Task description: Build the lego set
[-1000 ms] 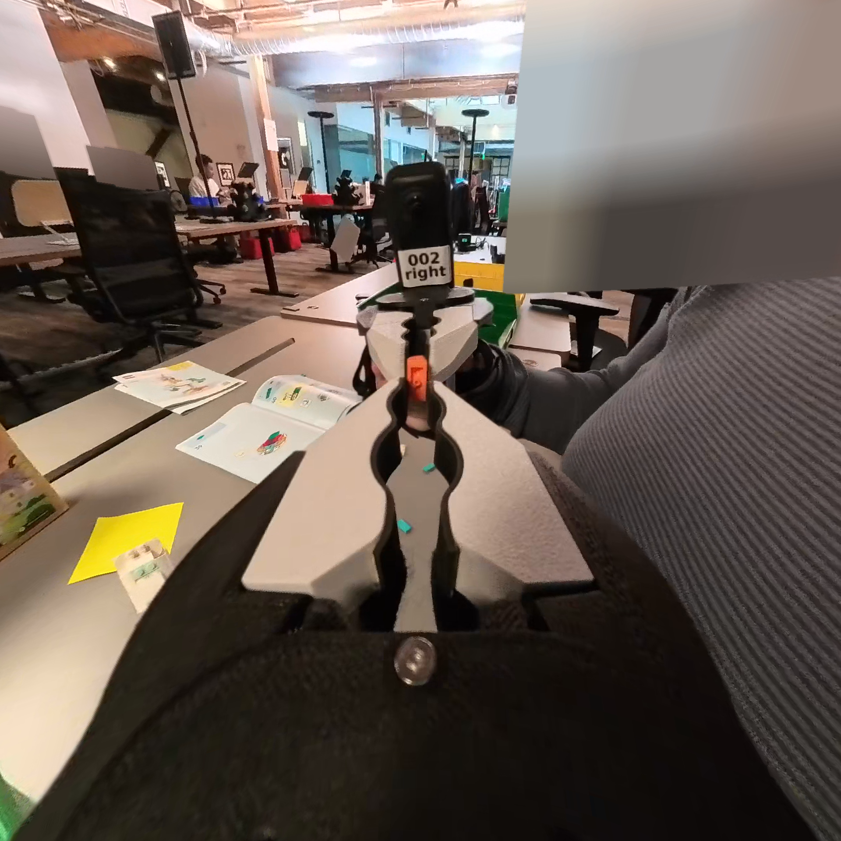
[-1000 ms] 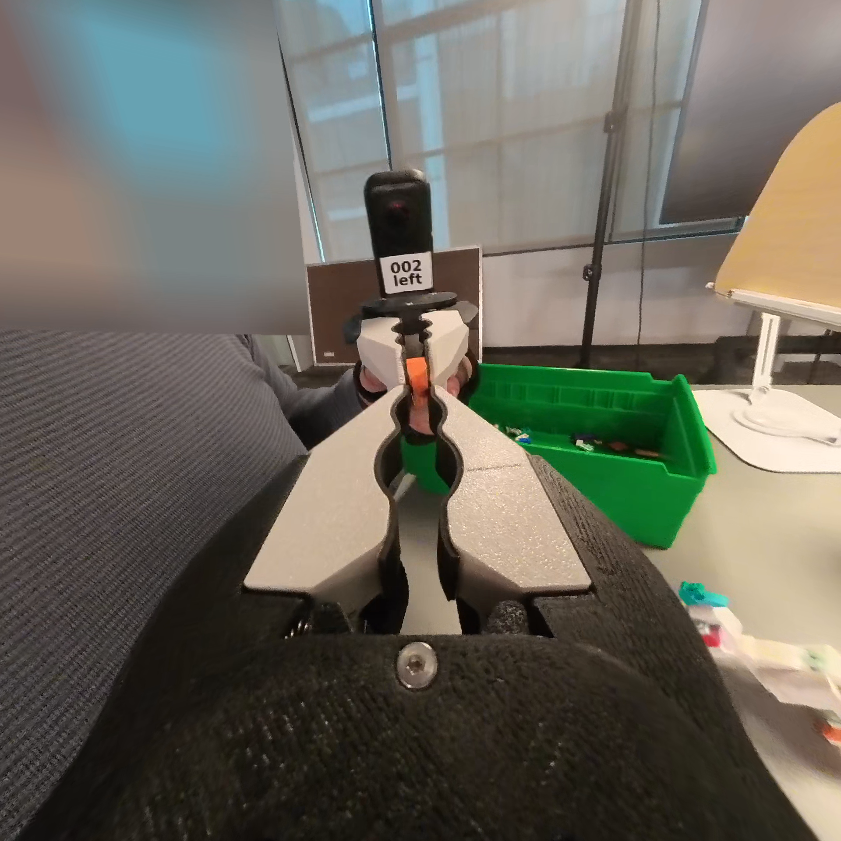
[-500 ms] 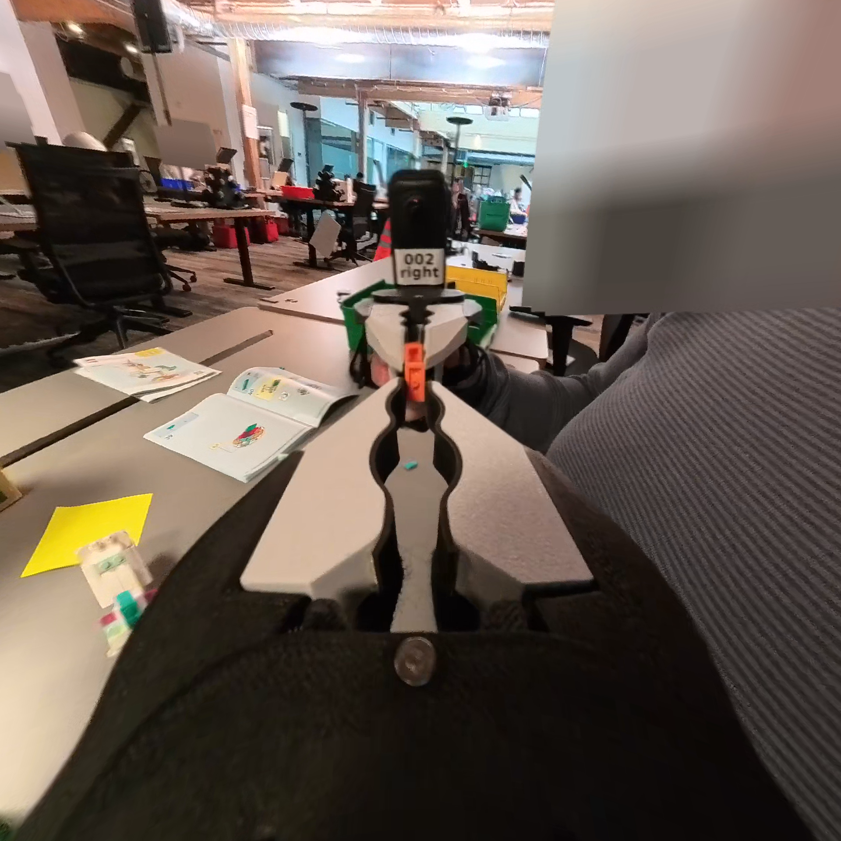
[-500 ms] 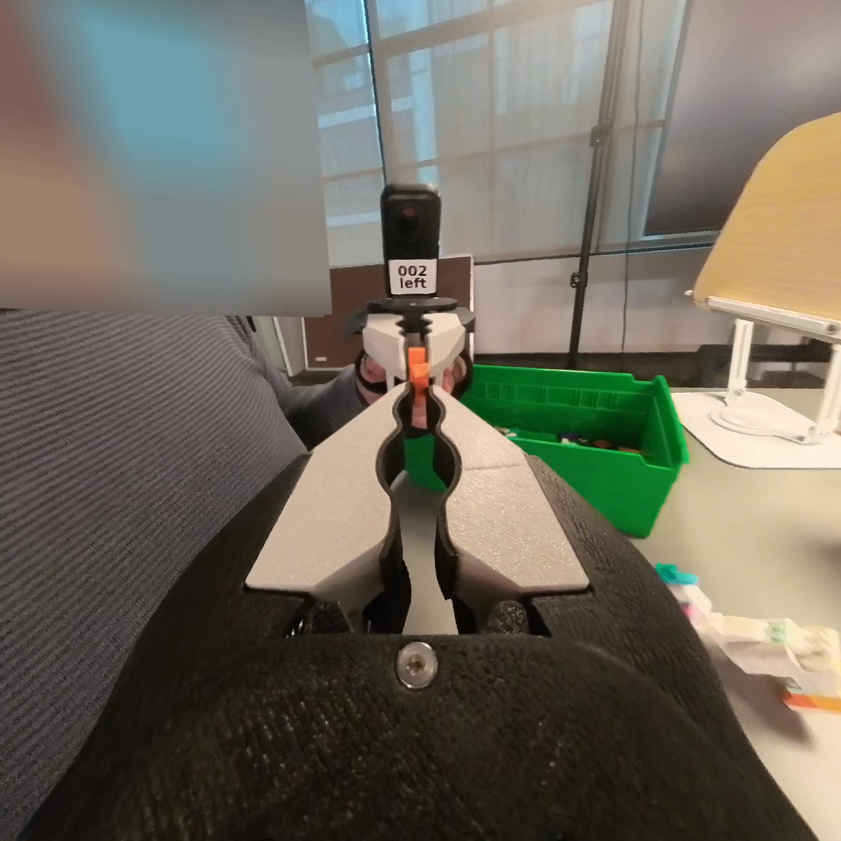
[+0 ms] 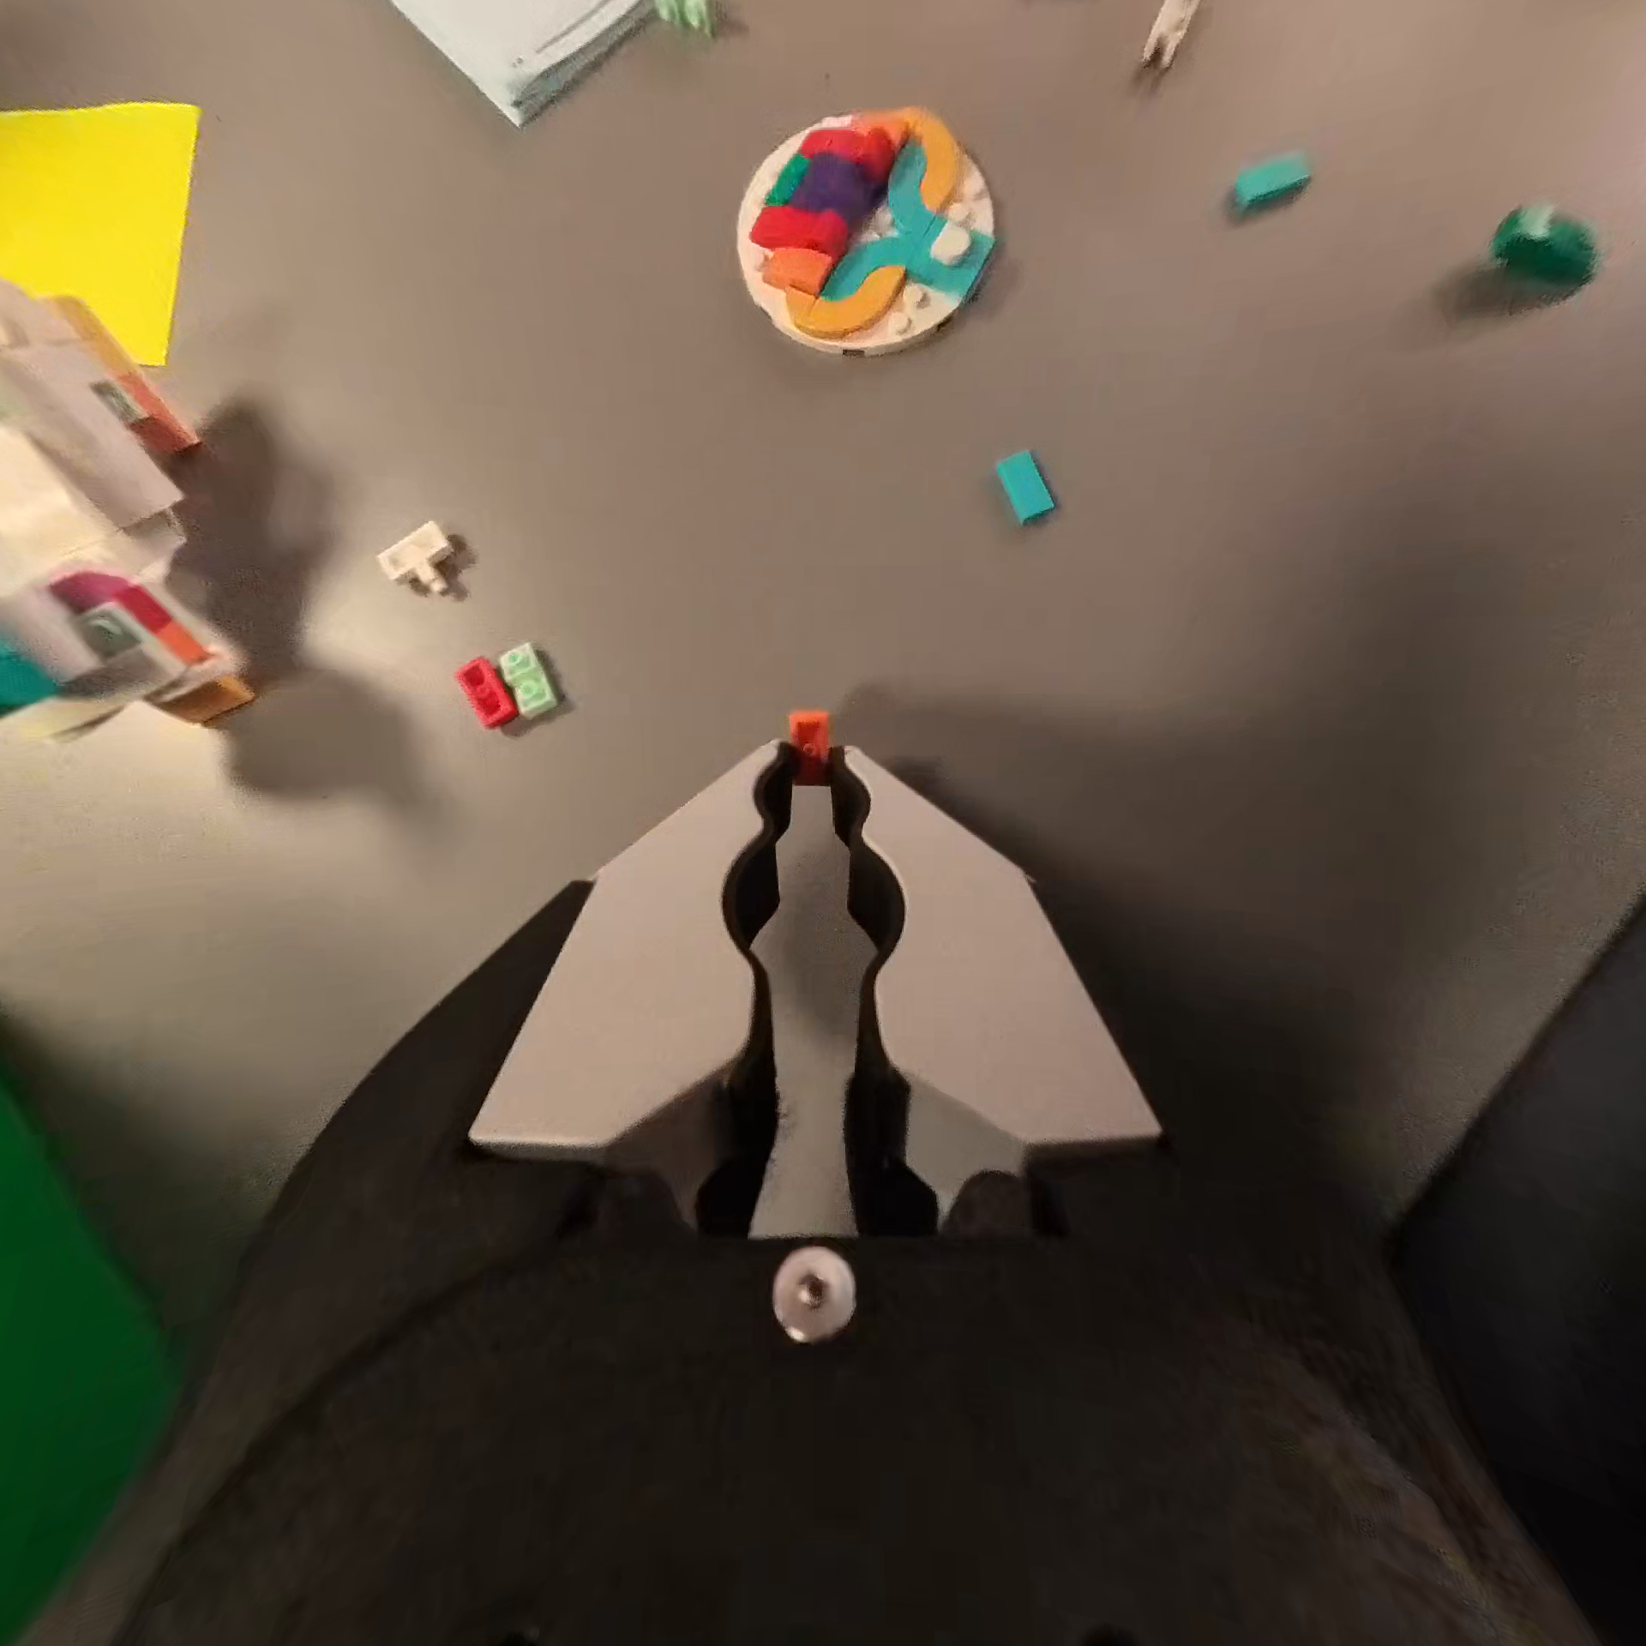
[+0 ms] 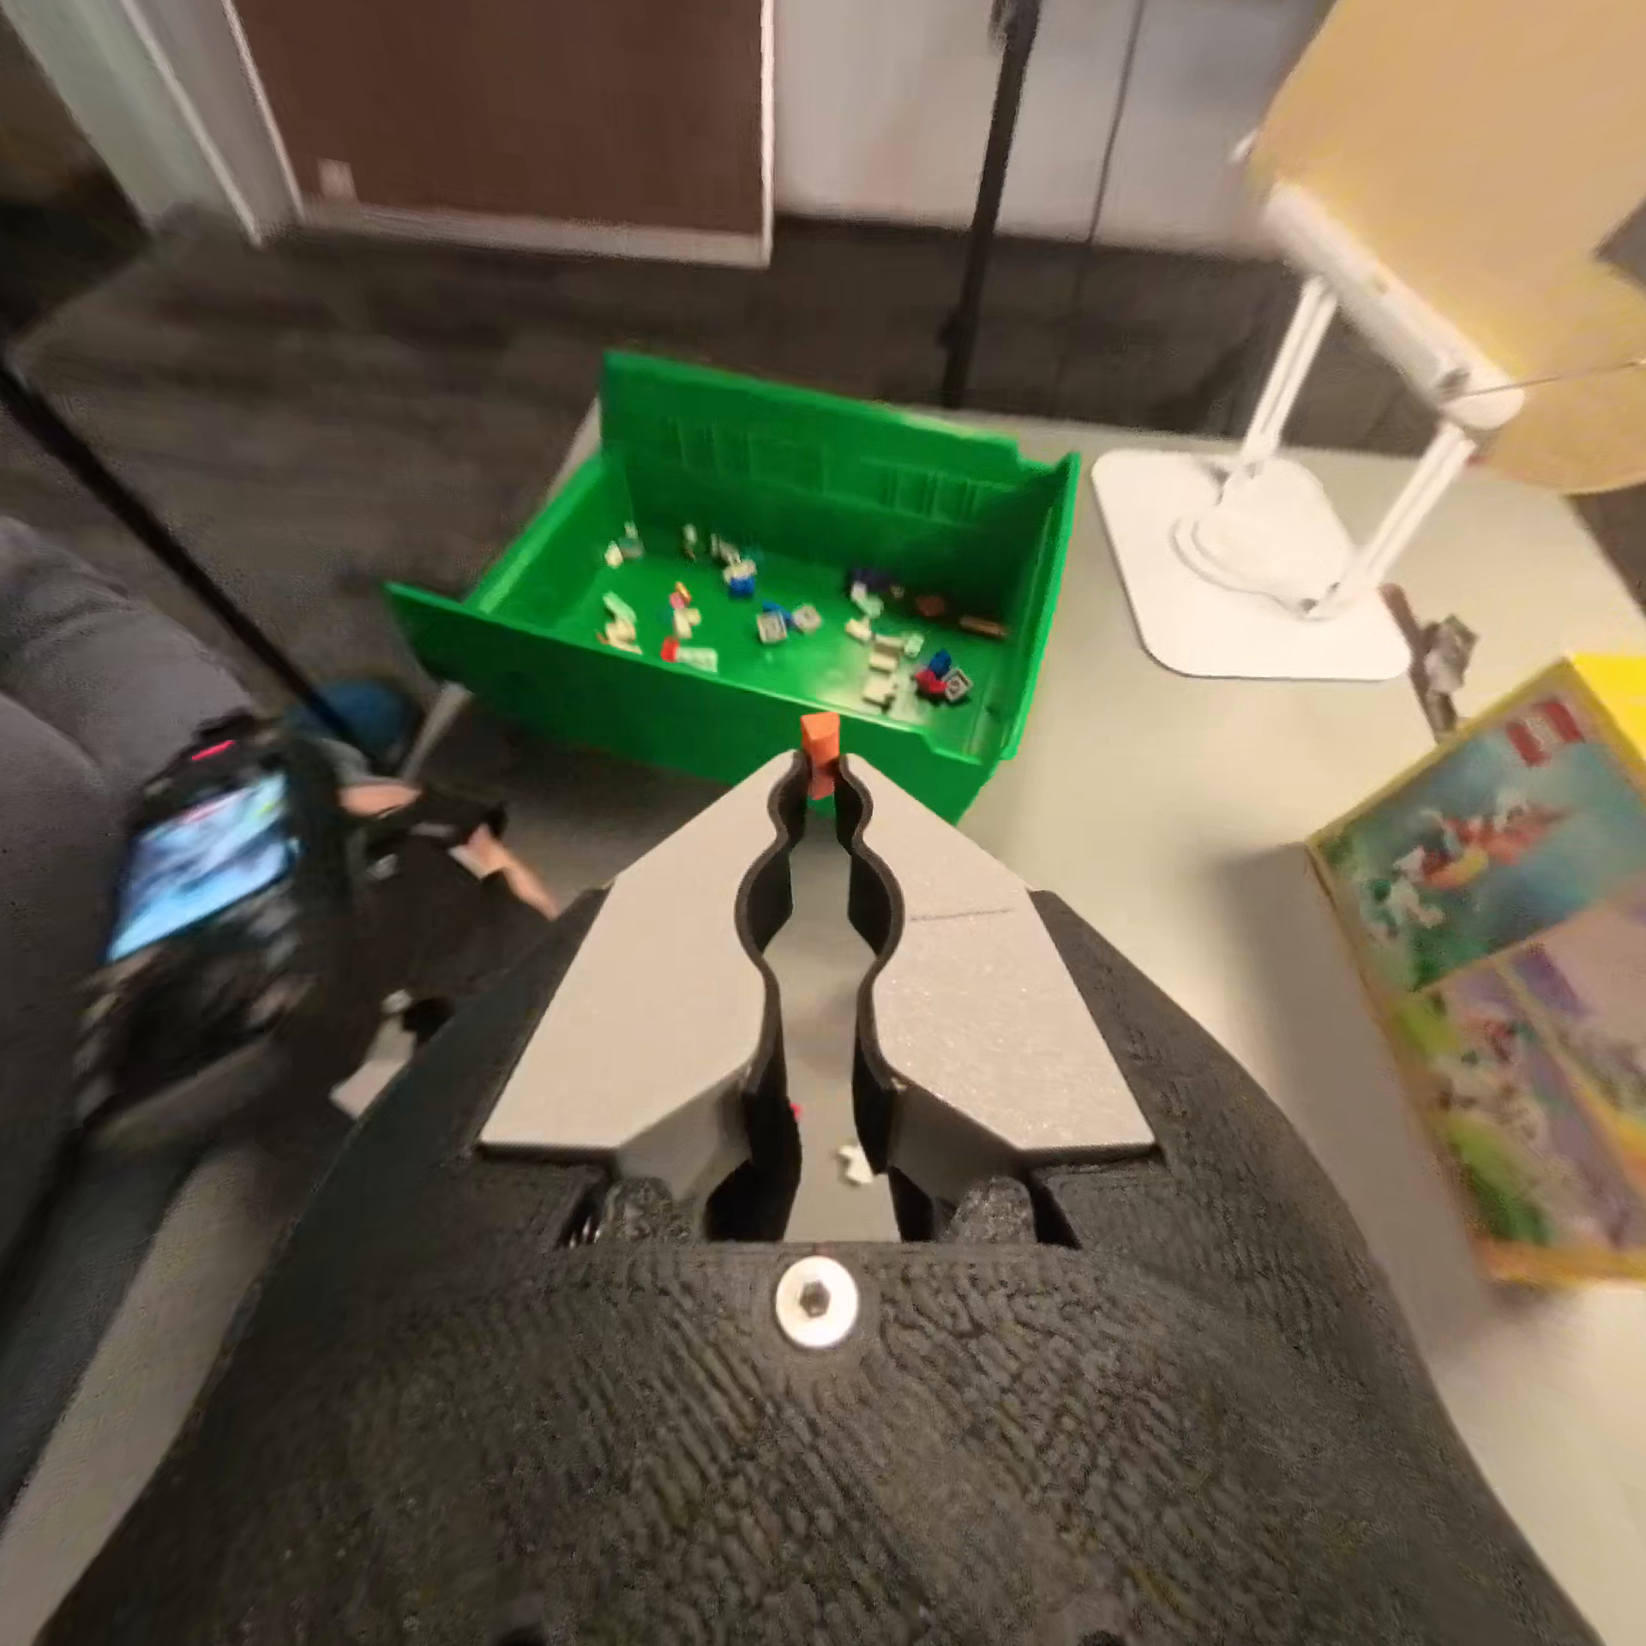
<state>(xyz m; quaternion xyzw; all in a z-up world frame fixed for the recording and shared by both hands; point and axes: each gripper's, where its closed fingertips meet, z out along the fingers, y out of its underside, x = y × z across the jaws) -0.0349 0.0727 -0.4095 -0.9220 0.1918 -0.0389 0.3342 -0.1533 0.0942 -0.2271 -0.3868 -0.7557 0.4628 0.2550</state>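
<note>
Pinching a small orange brick (image 5: 810, 745) at their very tips, the left tongs (image 5: 810, 757) point down at the grey counter (image 5: 623, 356); the right tongs (image 6: 818, 764) likewise grip a small orange piece (image 6: 819, 746) between their tips. Beyond the left tongs lies a round white plate build (image 5: 866, 233) carrying red, purple, orange and teal parts, with loose teal tiles (image 5: 1025, 486) near it, a red brick (image 5: 486, 693) touching a pale green brick (image 5: 532, 680), a white bracket piece (image 5: 419, 557) and a yellow paper sheet (image 5: 93, 223). A blurred white model (image 5: 80, 543) sits at the left edge. In the right wrist view a green bin (image 6: 712, 704) holds scattered pieces, and a yellow-edged set box (image 6: 1514, 962) lies to the right (it bears a red logo patch and printed pictures, too blurred to read). A white stand base (image 6: 1247, 570) rests beside the bin.
</note>
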